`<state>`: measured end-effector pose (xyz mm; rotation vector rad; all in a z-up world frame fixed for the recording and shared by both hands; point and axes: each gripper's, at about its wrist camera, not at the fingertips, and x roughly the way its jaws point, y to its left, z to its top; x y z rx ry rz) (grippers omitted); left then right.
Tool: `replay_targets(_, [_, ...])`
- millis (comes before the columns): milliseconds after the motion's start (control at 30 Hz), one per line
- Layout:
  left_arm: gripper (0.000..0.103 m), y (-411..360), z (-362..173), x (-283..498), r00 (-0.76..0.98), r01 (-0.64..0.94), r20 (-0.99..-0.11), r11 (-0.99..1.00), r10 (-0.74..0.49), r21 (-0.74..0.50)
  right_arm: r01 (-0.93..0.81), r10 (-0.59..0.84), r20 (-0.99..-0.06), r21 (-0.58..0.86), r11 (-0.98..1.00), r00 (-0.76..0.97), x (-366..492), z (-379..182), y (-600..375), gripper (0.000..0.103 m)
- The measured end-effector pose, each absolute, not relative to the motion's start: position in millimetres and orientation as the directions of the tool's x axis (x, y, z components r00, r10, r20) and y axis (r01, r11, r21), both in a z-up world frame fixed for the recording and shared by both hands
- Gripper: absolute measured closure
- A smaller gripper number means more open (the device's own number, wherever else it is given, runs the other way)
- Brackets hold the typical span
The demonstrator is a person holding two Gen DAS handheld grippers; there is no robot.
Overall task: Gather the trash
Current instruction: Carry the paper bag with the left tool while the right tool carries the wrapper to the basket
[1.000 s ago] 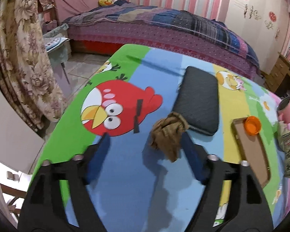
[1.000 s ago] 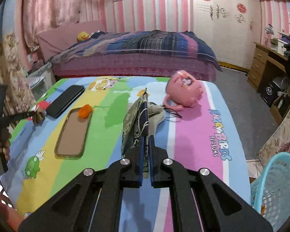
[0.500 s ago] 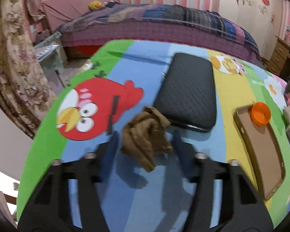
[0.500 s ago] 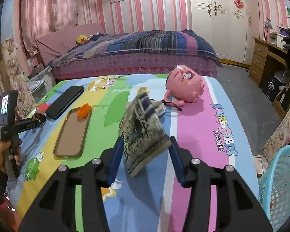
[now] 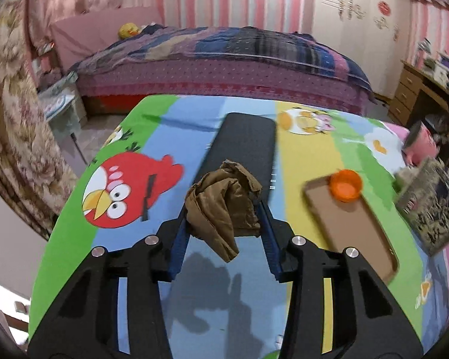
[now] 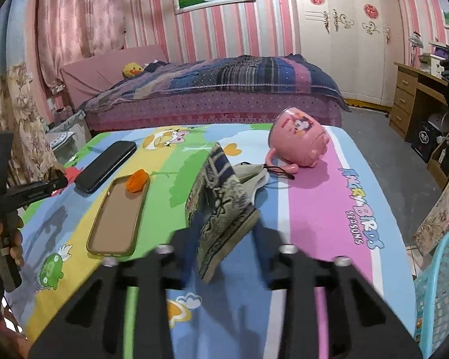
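The cartoon-bird table cover [image 5: 134, 269] is stretching out beneath both tools. Ahead of the left gripper [image 5: 223, 206], a black phone [image 5: 245, 137] is lying flat. To its right, a patterned snack packet [image 6: 221, 209] is sitting between the right gripper's [image 6: 224, 236] fingers; they're closing in, contact blurred, can't call it. Left gripper's jaws have just been closing and are pinching the crumpled brown wrapper [image 5: 224, 203], lifting it clear.

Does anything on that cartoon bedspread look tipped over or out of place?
Yes. The pink mug lies tipped on its side near the far edge, handle toward the camera. An orange cap sits on one end of the empty phone case.
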<state>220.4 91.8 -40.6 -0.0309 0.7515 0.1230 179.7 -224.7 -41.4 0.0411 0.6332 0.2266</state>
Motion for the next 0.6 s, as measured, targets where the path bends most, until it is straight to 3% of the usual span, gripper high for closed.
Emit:
replay_targets(167, [0.06,65.4,-35.6,218.3,0.734,-0.07,-0.675,0.997,0.078,0.04,-0.238,0.233,-0.552,0.065,0.969,0.8,169.2,-30.7,-218.8,0.098])
replay_targets(400, [0.06,29.8,-22.2,208.0,0.763,0.002,-0.645,0.997,0.046,0.074,-0.249,0.205,-0.507,-0.02,0.968,0.837,134.6,1.8,-223.4,0.099])
replay_targets(600, [0.06,-5.3,-9.2,200.1,0.769,0.048,-0.639,0.999,-0.022,0.023,-0.166,0.17,-0.49,0.05,0.985,0.855,100.1,16.5,-263.9,0.099])
